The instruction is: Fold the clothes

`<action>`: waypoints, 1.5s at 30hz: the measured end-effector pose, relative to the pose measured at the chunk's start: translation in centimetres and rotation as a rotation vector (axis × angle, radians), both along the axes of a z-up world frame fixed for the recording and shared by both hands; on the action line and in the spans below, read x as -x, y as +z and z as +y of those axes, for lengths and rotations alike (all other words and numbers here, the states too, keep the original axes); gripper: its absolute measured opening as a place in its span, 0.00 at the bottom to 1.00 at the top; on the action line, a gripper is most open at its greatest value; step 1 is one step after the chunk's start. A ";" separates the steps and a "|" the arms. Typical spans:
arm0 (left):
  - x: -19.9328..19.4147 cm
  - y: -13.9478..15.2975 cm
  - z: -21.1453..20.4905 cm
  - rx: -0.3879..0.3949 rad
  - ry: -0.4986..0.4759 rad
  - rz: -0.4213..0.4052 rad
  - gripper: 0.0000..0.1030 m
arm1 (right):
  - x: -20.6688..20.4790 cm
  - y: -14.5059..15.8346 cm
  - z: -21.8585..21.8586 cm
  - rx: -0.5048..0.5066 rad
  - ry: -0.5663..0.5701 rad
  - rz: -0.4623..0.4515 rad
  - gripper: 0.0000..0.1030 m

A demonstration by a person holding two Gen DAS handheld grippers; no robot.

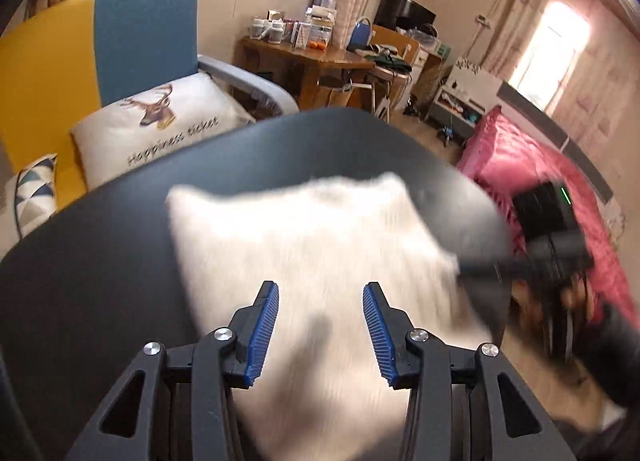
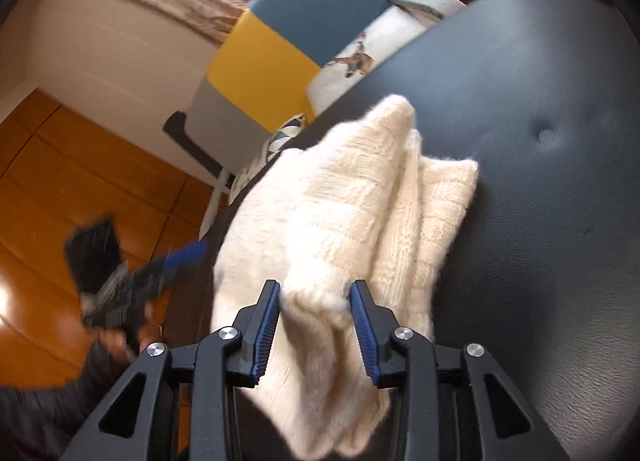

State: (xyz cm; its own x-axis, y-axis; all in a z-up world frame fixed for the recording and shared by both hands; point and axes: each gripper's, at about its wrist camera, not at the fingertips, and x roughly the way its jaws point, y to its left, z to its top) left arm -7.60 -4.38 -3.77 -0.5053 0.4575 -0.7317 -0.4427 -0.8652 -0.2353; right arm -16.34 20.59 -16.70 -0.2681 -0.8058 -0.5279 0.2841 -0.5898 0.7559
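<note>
My right gripper [image 2: 314, 293] pinches a thick fold of the one cream knitted sweater [image 2: 328, 221], I judge to hold its layers together. The sweater lies folded in several layers on the dark worktop [image 2: 540, 101]. My left gripper [image 1: 320, 293] is spread wide just above the sweater, holding nothing.

cream sweater [image 2: 332, 197] fuzzy ribbed knit, black tabletop [image 2: 540, 101] grained leatherette, slight sheen, gripper pads [image 2: 362, 325] ribbed blue rubber
</note>
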 end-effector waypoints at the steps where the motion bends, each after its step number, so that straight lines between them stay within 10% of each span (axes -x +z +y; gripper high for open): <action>1: -1.4 -0.5 -0.6 0.012 -0.009 0.001 0.44 | -0.5 0.2 1.1 -0.021 -0.012 -0.019 0.36; 13: -6.6 -7.2 3.5 0.287 -0.260 -0.011 0.44 | -3.3 4.1 2.6 -0.543 0.040 0.131 0.14; 17: -7.4 -7.4 4.1 0.321 -0.315 -0.010 0.43 | -3.1 2.6 5.3 -0.429 -0.004 0.075 0.17; 29: -1.9 0.4 -3.3 -0.209 -0.062 -0.047 0.44 | -3.1 10.4 3.7 -0.412 0.018 0.312 0.30; 33: 1.9 0.3 -3.6 -0.229 0.057 -0.043 0.45 | -2.3 10.3 0.9 -0.470 0.088 0.359 0.30; 38: 5.3 -2.4 -2.0 -0.119 0.123 -0.080 0.46 | 0.0 2.6 -1.2 -0.649 0.138 0.172 0.28; 43: 5.1 -4.4 -1.0 -0.039 0.141 -0.070 0.47 | 0.4 3.8 3.4 -0.314 0.028 0.121 0.32; 45: 4.9 -3.9 -3.1 -0.146 0.174 -0.094 0.54 | 0.6 3.7 5.9 -0.195 -0.018 0.070 0.40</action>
